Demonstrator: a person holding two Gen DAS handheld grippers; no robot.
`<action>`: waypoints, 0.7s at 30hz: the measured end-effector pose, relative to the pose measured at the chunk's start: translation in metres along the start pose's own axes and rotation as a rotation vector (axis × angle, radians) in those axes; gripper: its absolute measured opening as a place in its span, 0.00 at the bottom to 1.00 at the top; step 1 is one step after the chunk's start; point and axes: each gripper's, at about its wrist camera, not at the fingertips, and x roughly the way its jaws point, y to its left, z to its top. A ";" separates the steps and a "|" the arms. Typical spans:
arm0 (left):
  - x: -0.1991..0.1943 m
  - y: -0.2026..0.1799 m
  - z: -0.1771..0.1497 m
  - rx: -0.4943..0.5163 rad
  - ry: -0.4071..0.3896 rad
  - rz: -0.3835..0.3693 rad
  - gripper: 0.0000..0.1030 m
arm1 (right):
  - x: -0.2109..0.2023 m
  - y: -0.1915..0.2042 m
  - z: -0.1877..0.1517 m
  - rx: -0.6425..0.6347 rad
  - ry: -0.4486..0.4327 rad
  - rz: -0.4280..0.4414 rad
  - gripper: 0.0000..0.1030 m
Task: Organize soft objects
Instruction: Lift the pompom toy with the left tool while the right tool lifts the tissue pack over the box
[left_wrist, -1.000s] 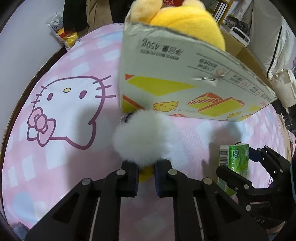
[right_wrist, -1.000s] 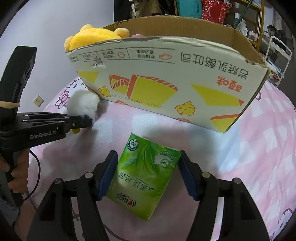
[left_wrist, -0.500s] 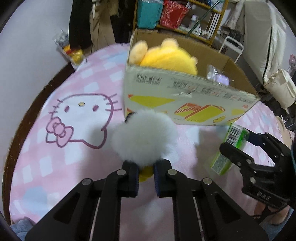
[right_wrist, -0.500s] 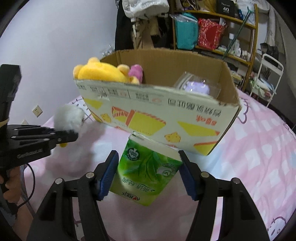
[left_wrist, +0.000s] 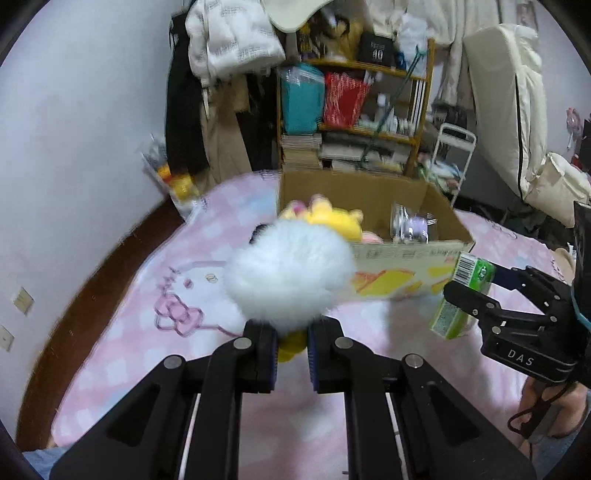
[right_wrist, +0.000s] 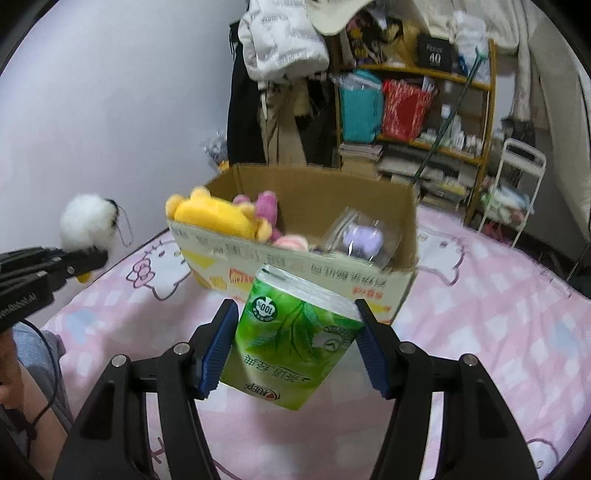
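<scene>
Pink bed (right_wrist: 498, 332) carries a cardboard box (right_wrist: 295, 266). Left gripper (left_wrist: 288, 332) pinches a fluffy toy (left_wrist: 288, 273); right gripper (right_wrist: 295, 347) clamps a tissue pack (right_wrist: 295, 332). Both should clear the rim before releasing.

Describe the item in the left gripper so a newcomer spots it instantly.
Start at the cardboard box on the pink bed. Beside it, the left gripper holds up a fluffy white pom-pom toy; unlike the yellow plush in the box, it is round and pure white.

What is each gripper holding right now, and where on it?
The left gripper pinches the white fluffy toy by its yellow underside. The right gripper clamps the green tissue pack across its two sides.
</scene>
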 end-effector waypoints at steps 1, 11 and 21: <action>-0.007 -0.002 0.002 0.012 -0.029 0.011 0.13 | -0.005 -0.001 0.003 0.001 -0.016 -0.003 0.64; -0.042 -0.011 0.021 0.041 -0.203 -0.004 0.13 | -0.053 -0.006 0.024 -0.004 -0.171 -0.062 0.64; -0.050 -0.030 0.050 0.096 -0.310 -0.001 0.13 | -0.066 -0.021 0.054 0.008 -0.269 -0.087 0.64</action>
